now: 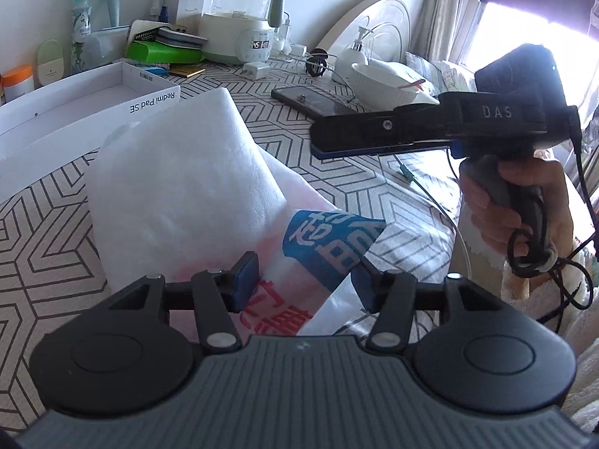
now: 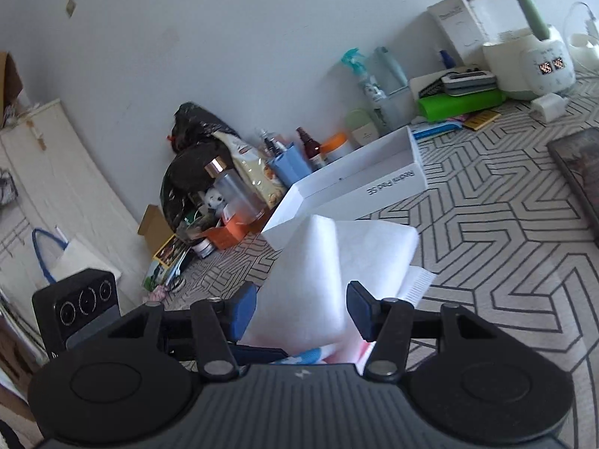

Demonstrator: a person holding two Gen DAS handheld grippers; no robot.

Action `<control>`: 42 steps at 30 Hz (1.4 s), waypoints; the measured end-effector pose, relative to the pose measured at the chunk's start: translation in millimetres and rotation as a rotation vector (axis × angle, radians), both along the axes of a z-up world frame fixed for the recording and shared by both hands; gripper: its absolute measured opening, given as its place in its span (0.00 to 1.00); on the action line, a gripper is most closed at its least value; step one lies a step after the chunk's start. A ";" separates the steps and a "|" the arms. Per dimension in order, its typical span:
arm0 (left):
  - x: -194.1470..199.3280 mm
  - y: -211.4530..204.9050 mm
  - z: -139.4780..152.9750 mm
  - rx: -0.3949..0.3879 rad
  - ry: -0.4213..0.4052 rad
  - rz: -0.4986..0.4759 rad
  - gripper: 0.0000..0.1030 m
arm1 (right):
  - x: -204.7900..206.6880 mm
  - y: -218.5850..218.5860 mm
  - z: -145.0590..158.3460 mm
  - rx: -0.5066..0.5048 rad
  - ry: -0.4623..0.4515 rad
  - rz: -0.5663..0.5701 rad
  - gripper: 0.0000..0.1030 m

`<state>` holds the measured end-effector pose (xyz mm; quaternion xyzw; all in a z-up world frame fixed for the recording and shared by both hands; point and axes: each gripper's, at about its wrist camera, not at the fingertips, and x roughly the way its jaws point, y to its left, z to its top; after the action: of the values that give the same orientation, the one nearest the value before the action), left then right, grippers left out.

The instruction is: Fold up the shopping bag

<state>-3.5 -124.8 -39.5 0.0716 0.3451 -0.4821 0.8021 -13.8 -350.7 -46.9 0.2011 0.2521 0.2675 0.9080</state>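
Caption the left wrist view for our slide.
Left claw open around the bag; the right claw hovers above the table.

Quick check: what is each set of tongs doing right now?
Left tongs: open, straddling the white non-woven shopping bag.
Right tongs: open, bag between the pads, not clamped.

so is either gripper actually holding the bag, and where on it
Neither is clamped. The left gripper stands open around the white printed shopping bag at its blue-printed end; the right gripper is open too, straddling its folded white end.
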 end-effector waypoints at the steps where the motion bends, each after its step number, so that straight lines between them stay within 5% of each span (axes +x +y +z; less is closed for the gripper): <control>1: -2.1 -1.0 0.2 0.004 -0.007 -0.009 0.66 | 2.4 9.4 2.9 -0.052 -0.003 0.009 0.53; 4: -8.9 -4.7 -0.1 0.003 -0.028 -0.052 0.81 | 19.4 30.6 -2.5 -0.186 0.067 0.010 0.53; 9: -8.3 17.4 13.4 -0.043 0.017 -0.054 0.81 | 16.9 30.7 -19.0 -0.218 0.103 -0.028 0.47; 11: 4.6 33.2 27.3 -0.072 0.066 -0.005 0.81 | 8.8 25.8 -21.4 -0.208 0.088 -0.026 0.47; 15: 21.7 42.5 56.2 -0.063 -0.039 0.117 0.89 | -7.9 17.8 -30.0 -0.212 0.037 -0.025 0.49; 19: 49.2 21.2 52.3 -0.005 -0.079 0.196 0.90 | -23.7 16.6 -34.5 -0.244 0.003 -0.018 0.54; 24: 74.2 -26.5 14.2 0.177 -0.098 0.240 0.90 | -42.7 17.0 -38.5 -0.296 -0.031 0.003 0.56; 31: 86.5 -40.3 1.2 0.220 -0.046 0.252 0.91 | -67.6 23.6 -42.9 -0.384 -0.087 0.033 0.61; 39: 83.1 -47.3 -0.5 0.246 -0.064 0.249 0.90 | -72.3 13.8 -17.6 -0.234 -0.153 0.017 0.61; 42: 88.4 -45.2 -0.6 0.232 -0.031 0.247 0.90 | -69.6 21.7 -11.4 -0.215 -0.193 0.058 0.69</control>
<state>84.9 -170.0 -40.1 0.1282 0.3921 -0.3355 0.8469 -83.5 -329.1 -58.3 0.0688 0.1967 0.2830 0.9362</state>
